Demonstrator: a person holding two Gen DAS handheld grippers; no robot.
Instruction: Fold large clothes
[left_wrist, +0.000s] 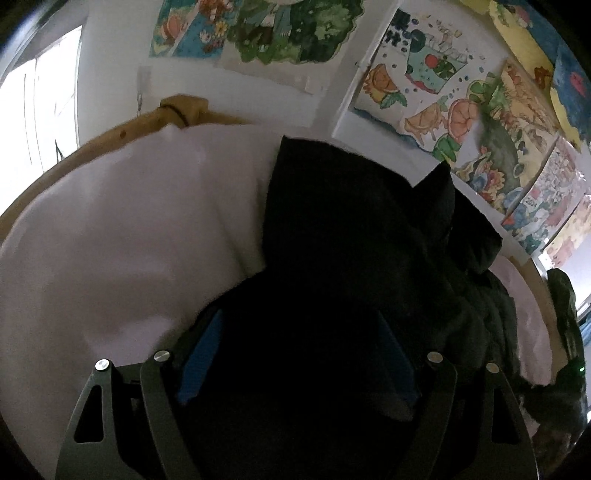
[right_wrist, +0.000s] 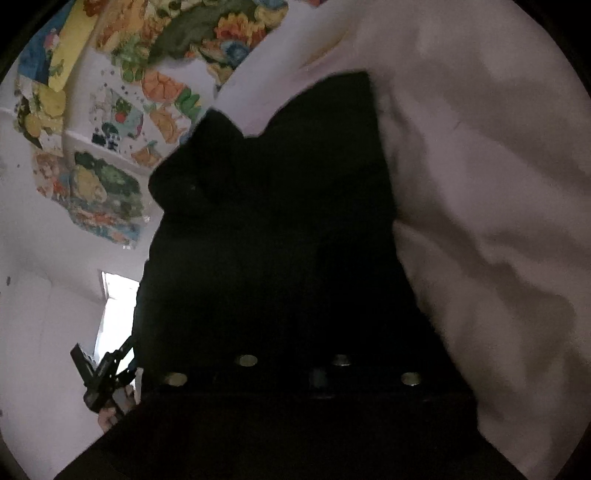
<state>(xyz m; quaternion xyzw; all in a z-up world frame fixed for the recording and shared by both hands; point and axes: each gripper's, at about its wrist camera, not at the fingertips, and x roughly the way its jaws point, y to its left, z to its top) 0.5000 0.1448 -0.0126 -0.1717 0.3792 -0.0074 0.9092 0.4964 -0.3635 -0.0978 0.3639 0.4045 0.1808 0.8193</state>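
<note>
A black garment (left_wrist: 354, 236) fills the middle of the left wrist view and drapes over my left gripper (left_wrist: 299, 354). Blue finger pads (left_wrist: 201, 360) show at either side of the cloth, with fabric bunched between them. In the right wrist view the same black garment (right_wrist: 273, 221) covers my right gripper (right_wrist: 291, 343); the fingers are hidden in the dark cloth. Both grippers hold the garment raised above a white sheet (left_wrist: 110, 240), which also shows in the right wrist view (right_wrist: 480, 184).
A tan wooden bed frame (left_wrist: 177, 107) edges the sheet. Colourful drawings (left_wrist: 461, 110) hang on the white wall behind. A bright window (left_wrist: 40, 103) is at the left. The other hand-held gripper (right_wrist: 103, 376) shows at the lower left of the right wrist view.
</note>
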